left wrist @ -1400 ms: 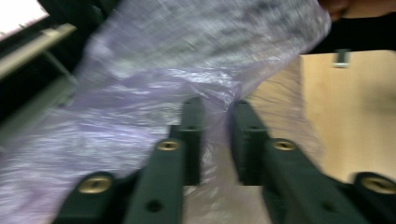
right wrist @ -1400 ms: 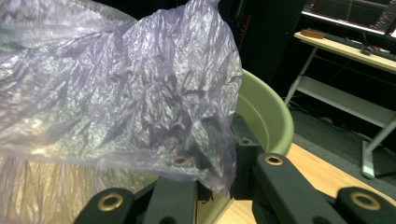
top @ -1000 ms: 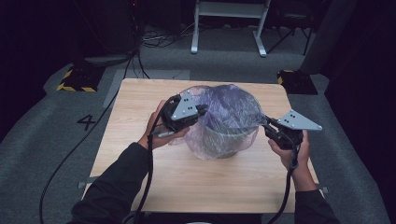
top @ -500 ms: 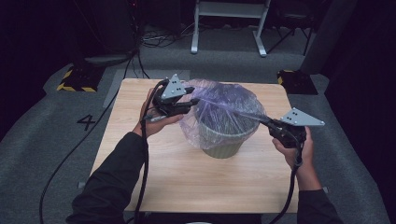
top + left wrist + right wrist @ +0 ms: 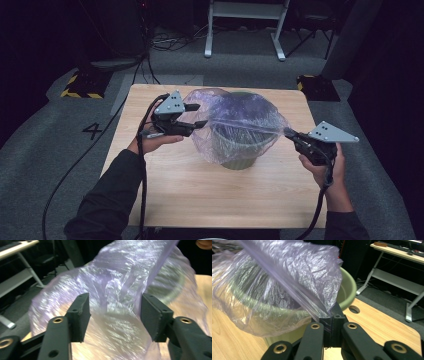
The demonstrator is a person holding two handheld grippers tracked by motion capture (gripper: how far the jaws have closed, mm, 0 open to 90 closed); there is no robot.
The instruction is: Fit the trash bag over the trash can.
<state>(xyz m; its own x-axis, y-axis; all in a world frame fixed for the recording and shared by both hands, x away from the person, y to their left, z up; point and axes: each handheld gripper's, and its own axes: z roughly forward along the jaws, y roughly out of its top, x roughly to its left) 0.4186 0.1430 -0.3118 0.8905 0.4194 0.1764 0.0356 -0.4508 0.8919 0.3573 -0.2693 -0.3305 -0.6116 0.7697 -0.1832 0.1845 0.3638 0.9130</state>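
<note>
A pale green bucket (image 5: 239, 159) stands in the middle of the wooden table (image 5: 200, 190), draped in a thin purple plastic bag (image 5: 240, 117). My left gripper (image 5: 197, 116) is at the bag's left side, and its jaws have just been opening. In the left gripper view the fingers (image 5: 80, 313) stand apart, with the crinkled bag (image 5: 117, 282) just ahead of the gap and no pad pressing on it. My right gripper (image 5: 291, 135) is to the right of the bucket, shut on the bag's edge and pulling a fold taut. The right gripper view shows the pinch (image 5: 331, 320), the bag (image 5: 287, 272) and the bucket's rim (image 5: 348, 290).
The table's right edge lies close behind my right hand, and a round hole (image 5: 354, 309) in the top is near it. On the grey floor are yellow-and-black blocks (image 5: 82, 85) at the left and a white desk frame (image 5: 245, 30) beyond the table.
My left gripper has let go of the bag, opened, and moved away from the bucket toward the back left. The right gripper has drawn its edge of the bag rightward and tight.
</note>
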